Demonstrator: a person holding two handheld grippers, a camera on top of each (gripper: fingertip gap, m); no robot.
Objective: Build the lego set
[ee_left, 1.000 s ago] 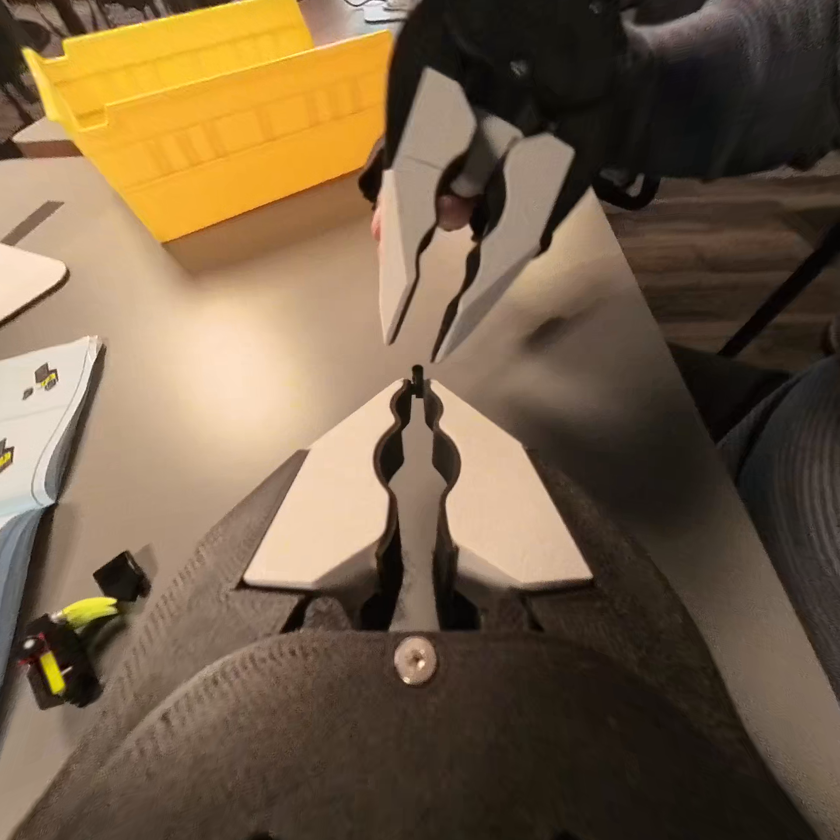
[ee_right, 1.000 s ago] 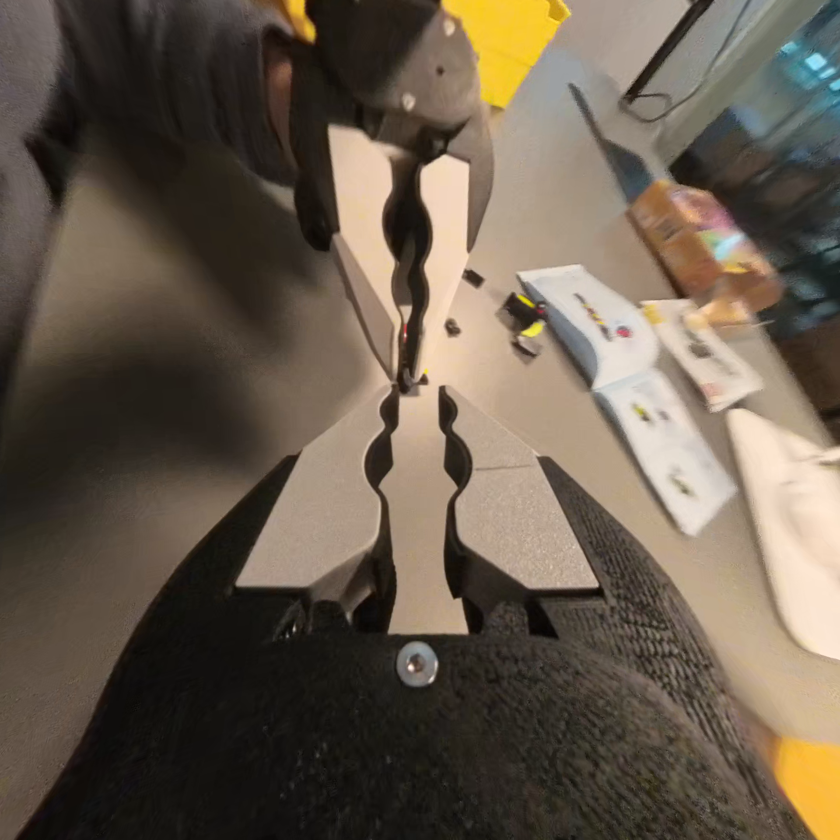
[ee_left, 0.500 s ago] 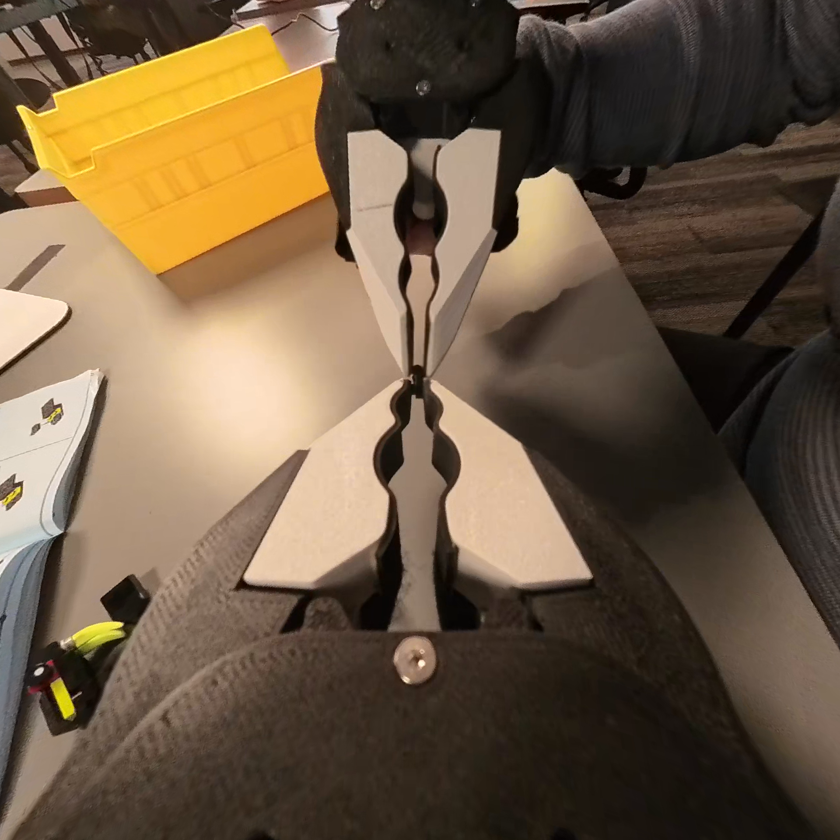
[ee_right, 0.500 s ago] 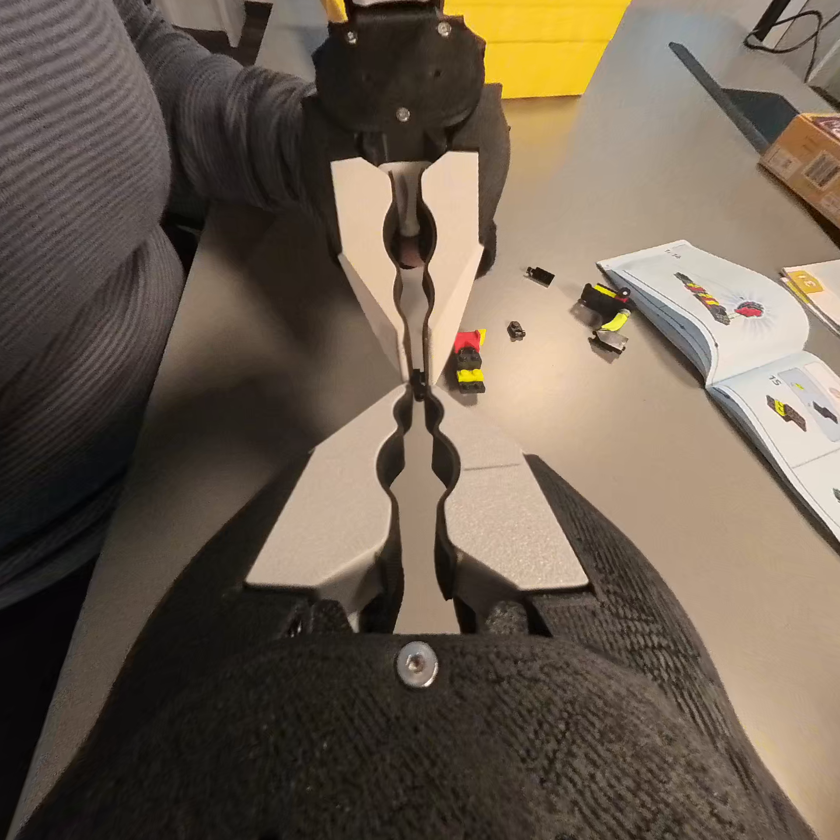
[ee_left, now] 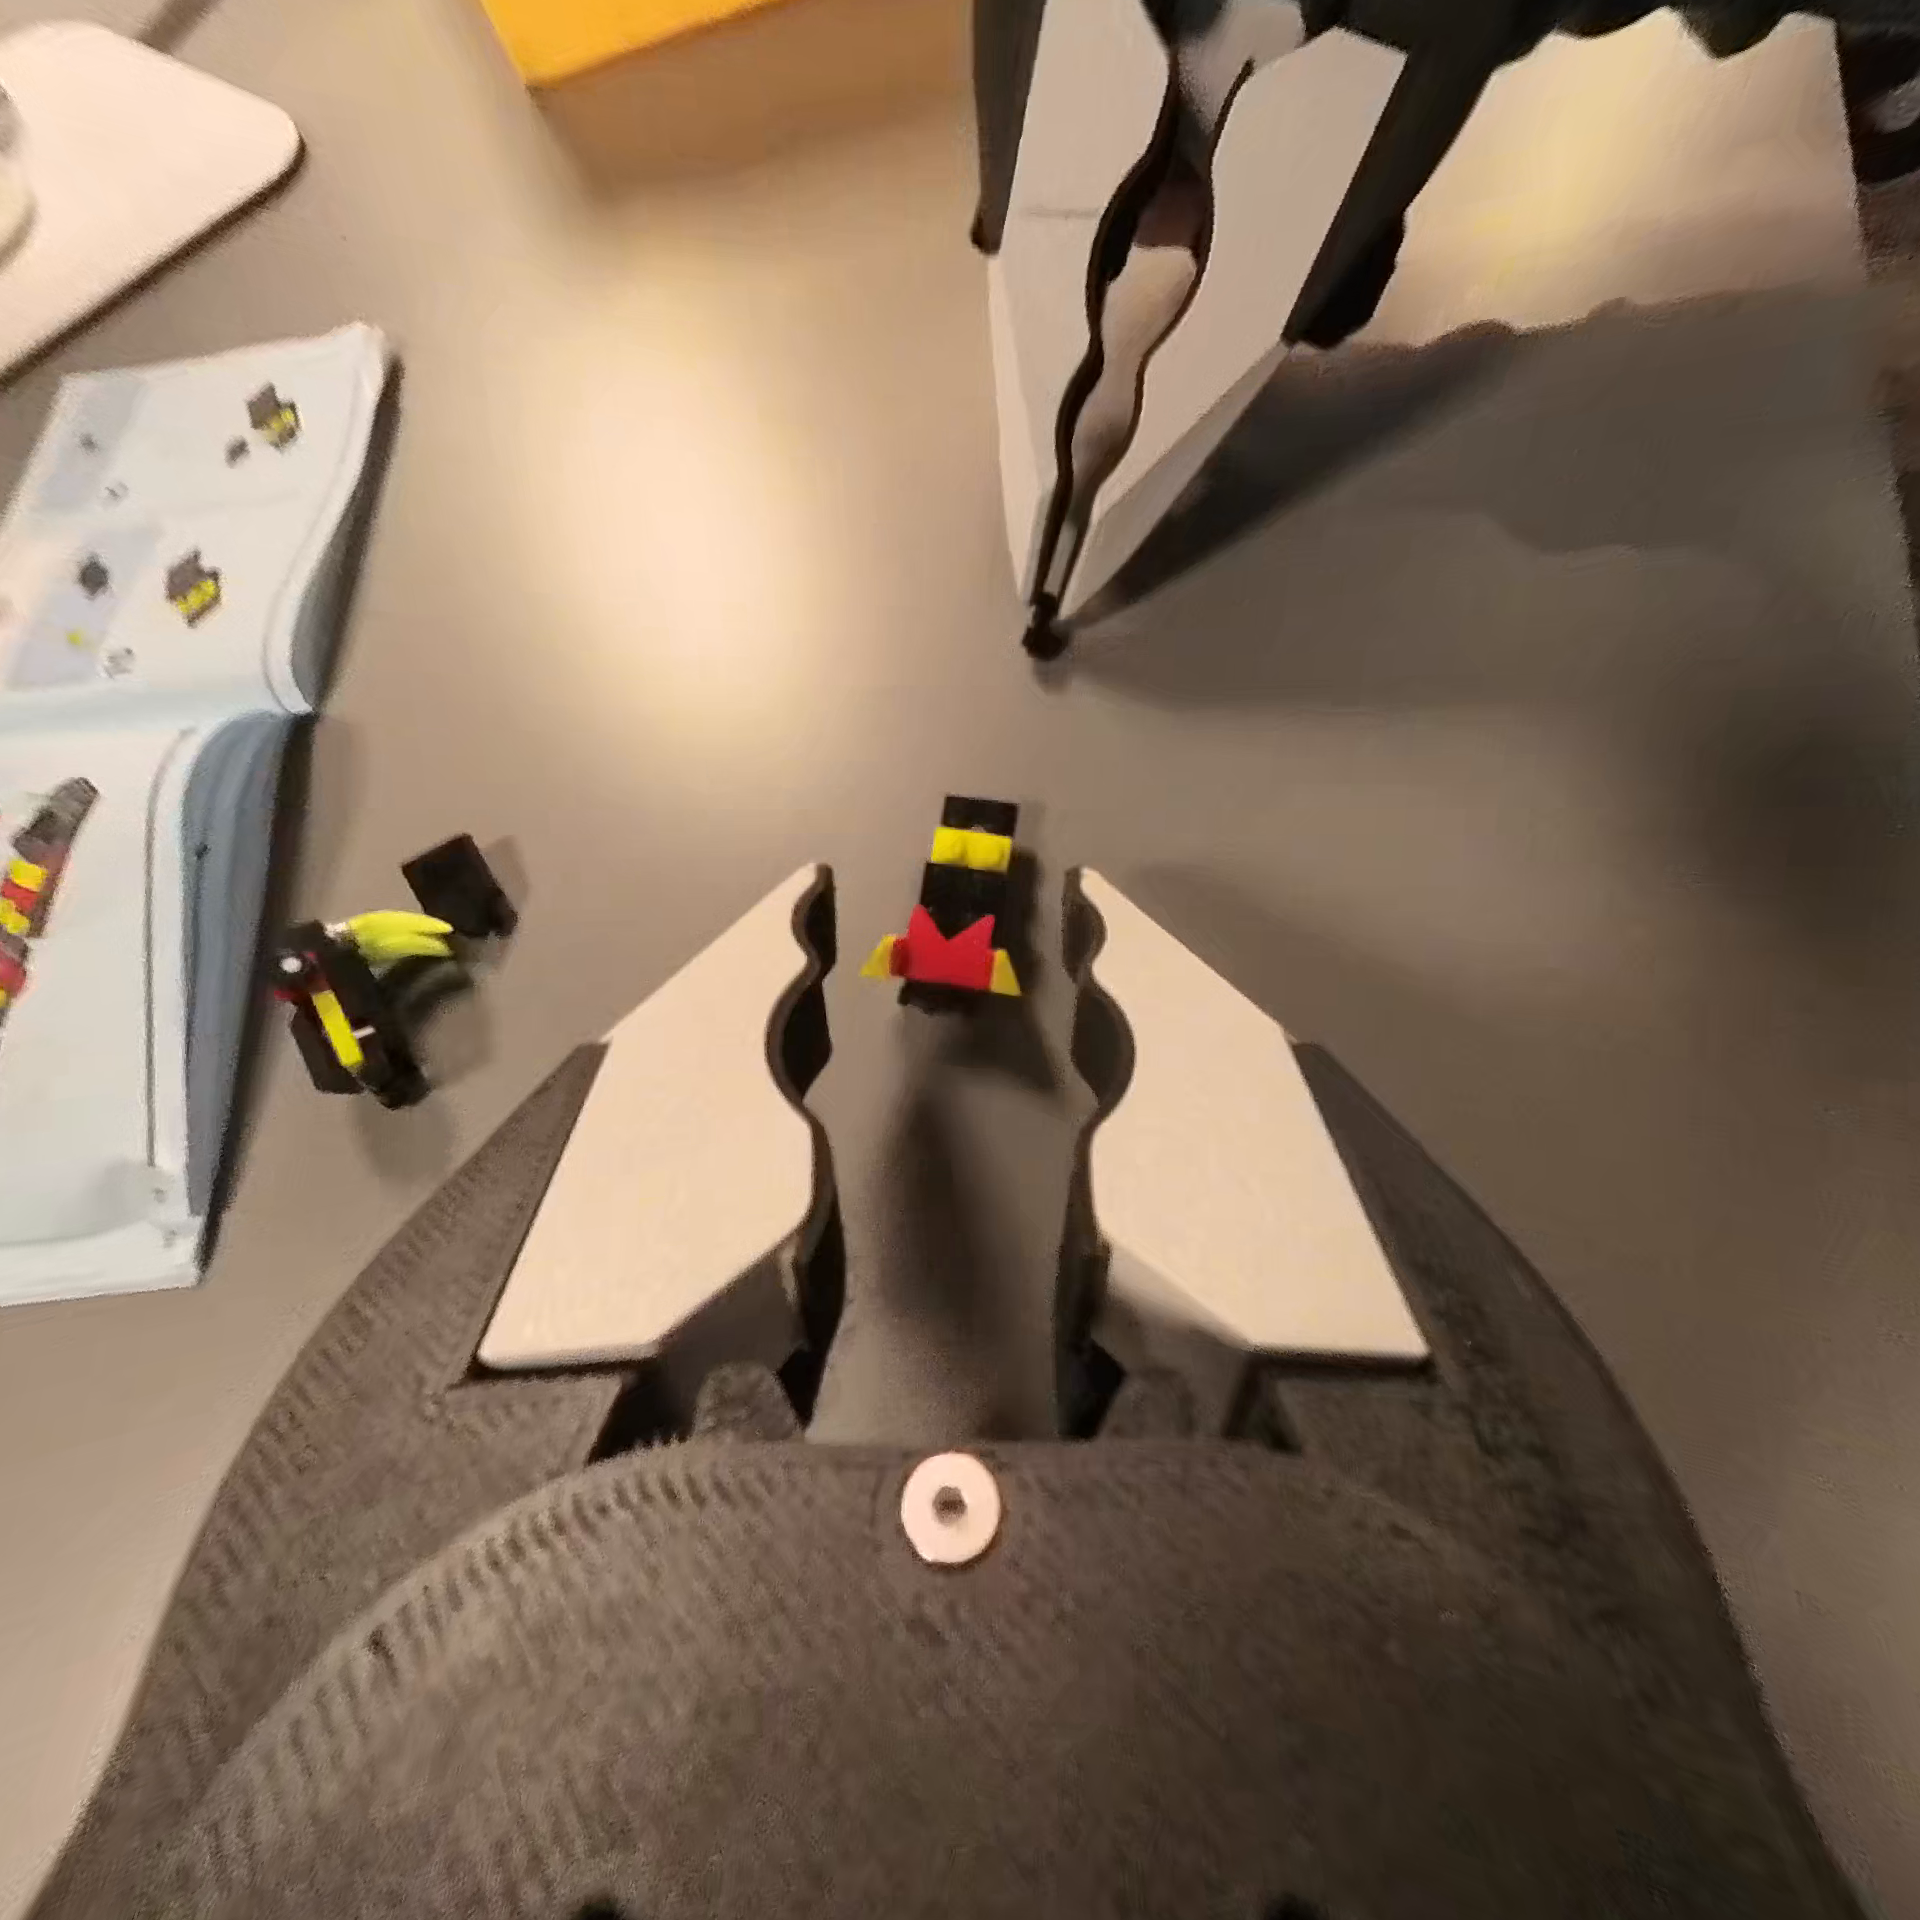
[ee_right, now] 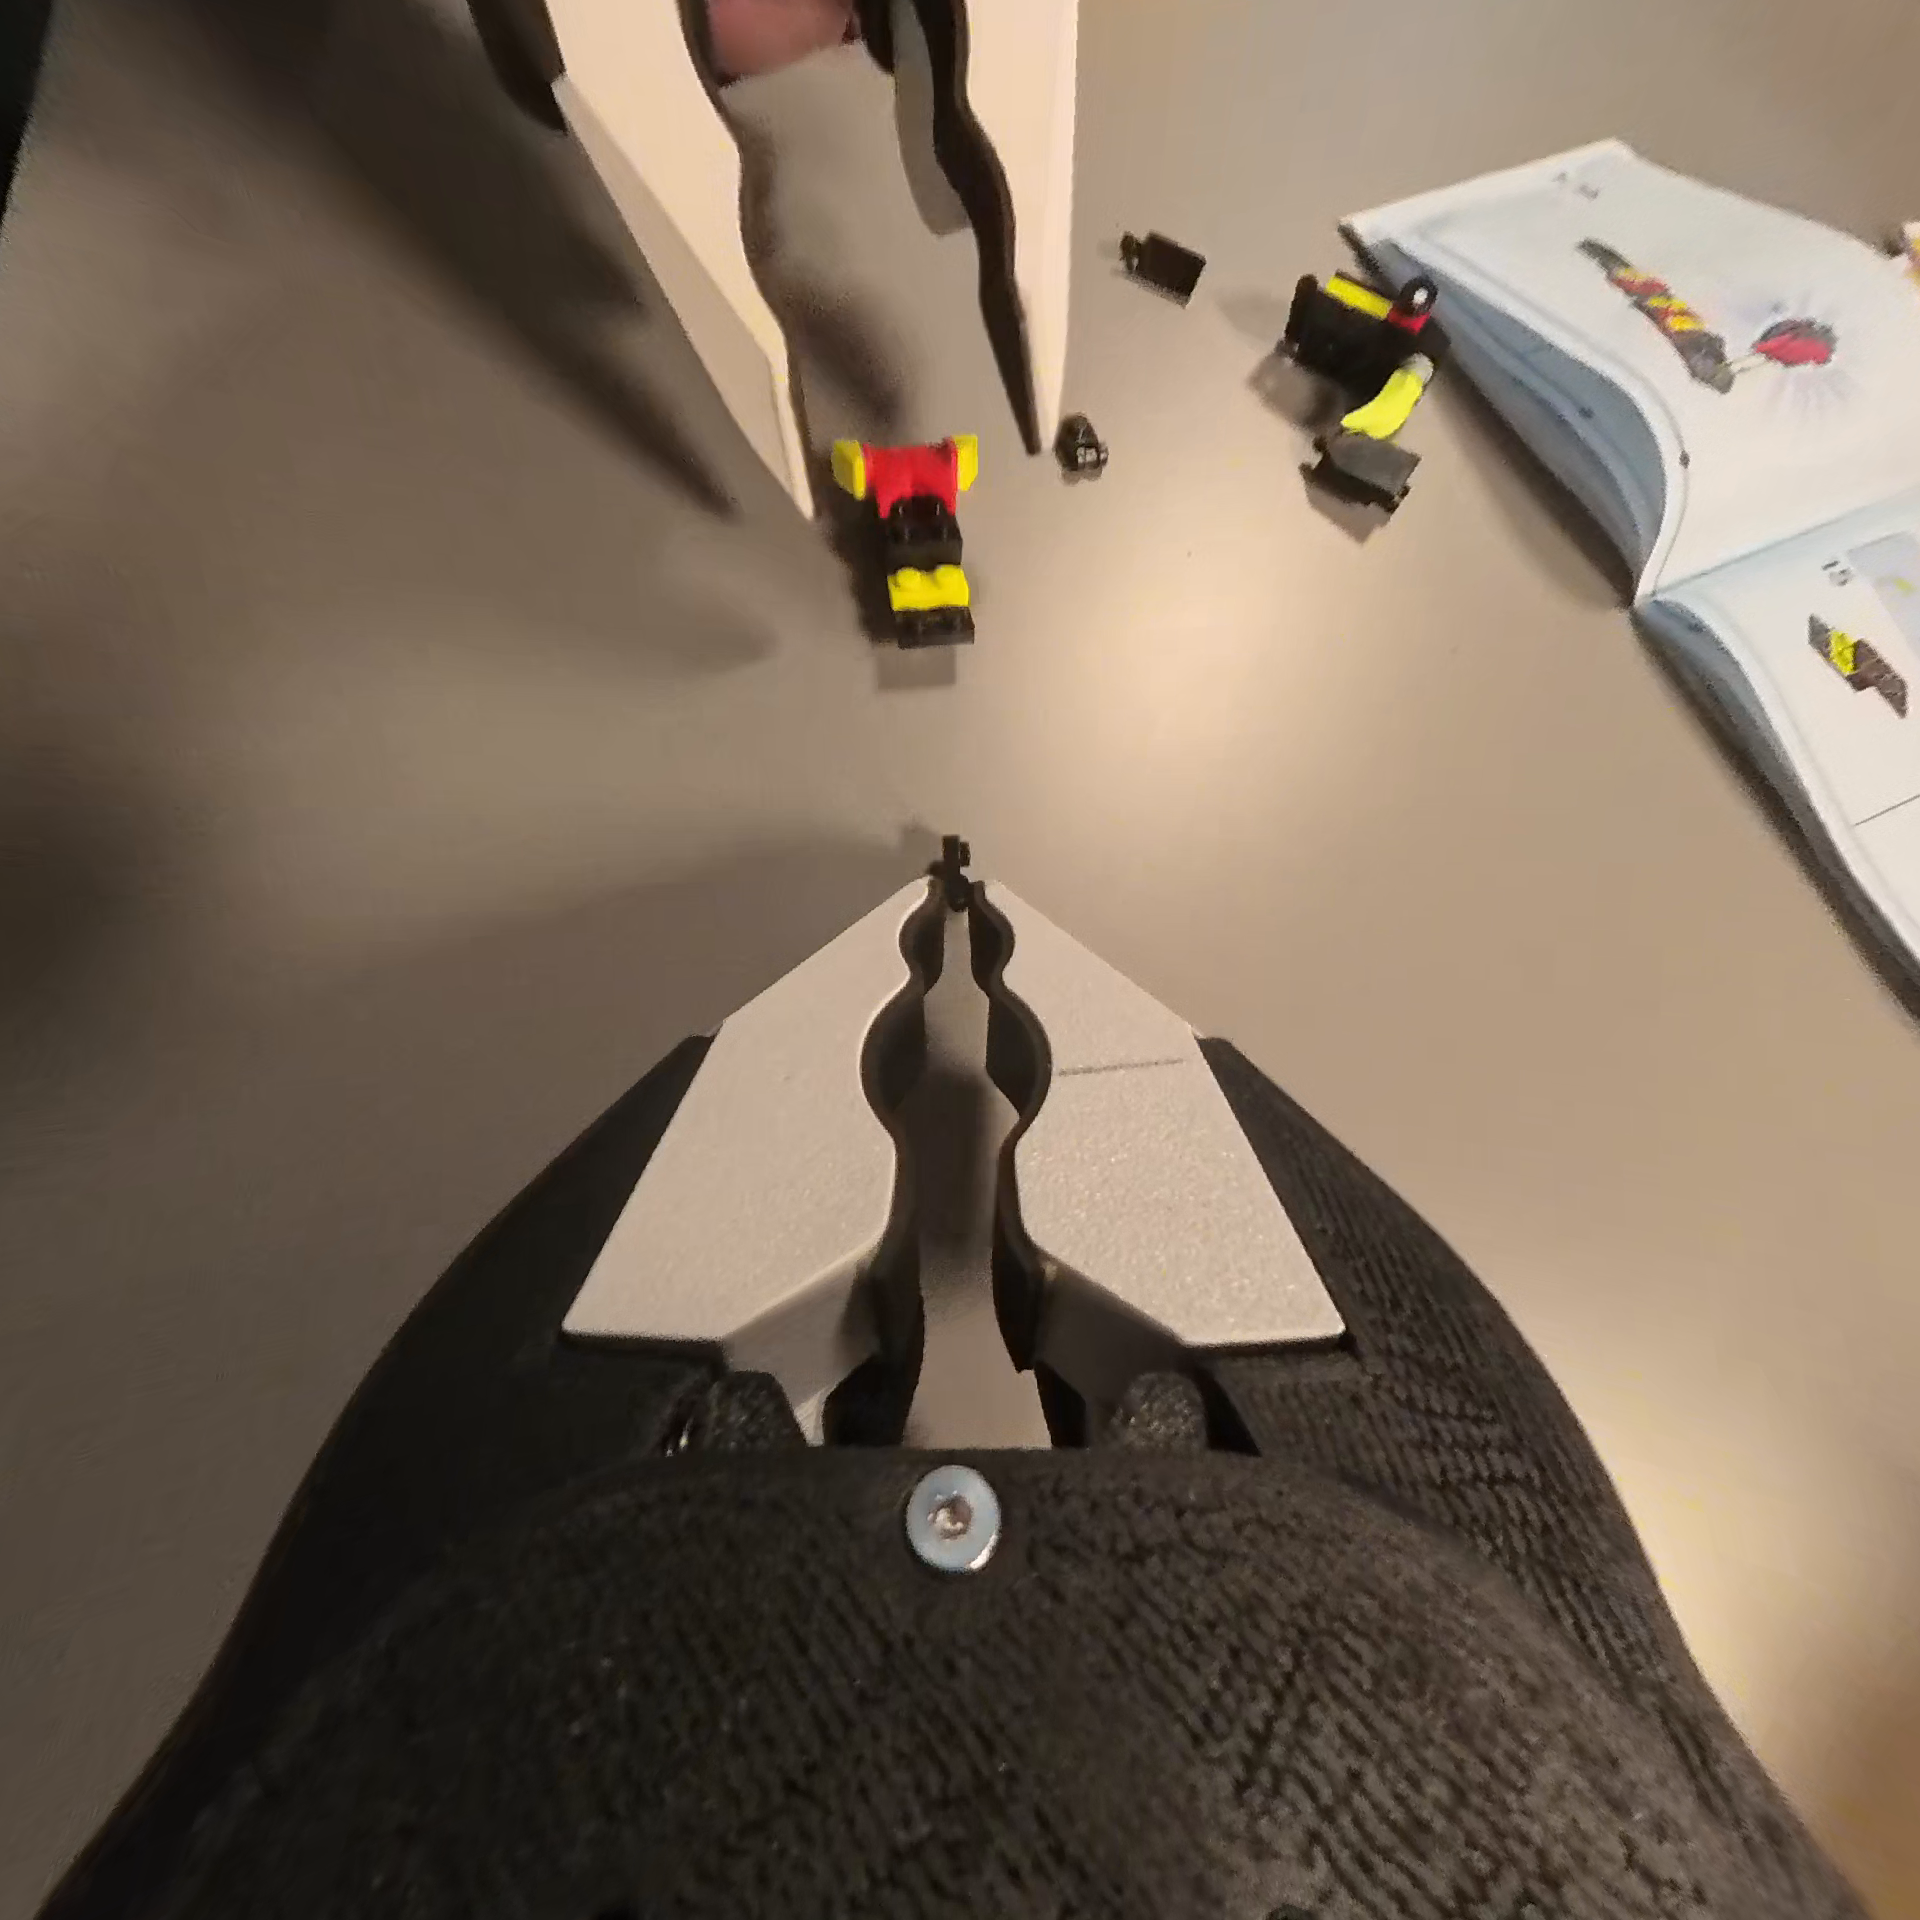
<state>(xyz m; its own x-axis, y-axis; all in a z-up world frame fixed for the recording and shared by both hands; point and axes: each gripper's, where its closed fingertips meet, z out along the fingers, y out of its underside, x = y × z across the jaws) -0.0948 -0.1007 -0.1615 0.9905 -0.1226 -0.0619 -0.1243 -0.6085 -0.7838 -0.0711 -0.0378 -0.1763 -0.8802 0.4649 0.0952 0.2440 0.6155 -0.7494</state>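
A small lego build point(ee_left: 961, 914) of black, red and yellow bricks lies flat on the grey table. My left gripper point(ee_left: 951, 883) is open, and its fingertips stand on either side of the build's red end. I cannot tell whether they touch it. In the right wrist view the left gripper point(ee_right: 920, 473) straddles the same build point(ee_right: 920, 551). My right gripper point(ee_right: 951, 894) is shut on a tiny black piece point(ee_right: 951, 868), held above the table beyond the build. It also shows in the left wrist view point(ee_left: 1049, 608).
To the left lie a black and yellow sub-assembly point(ee_left: 348, 1008), a black plate point(ee_left: 457, 899) and an open instruction booklet point(ee_left: 156, 623). A small black part point(ee_right: 1081, 442) lies beside the build. A yellow bin point(ee_left: 623, 31) and a white object point(ee_left: 125, 156) stand at the back. There is about 8 centimetres between the tips of the two grippers.
The grippers met tip to tip in the air on the tiny black piece. The left has since opened and dropped over the build. The right now holds the piece and has drawn back.
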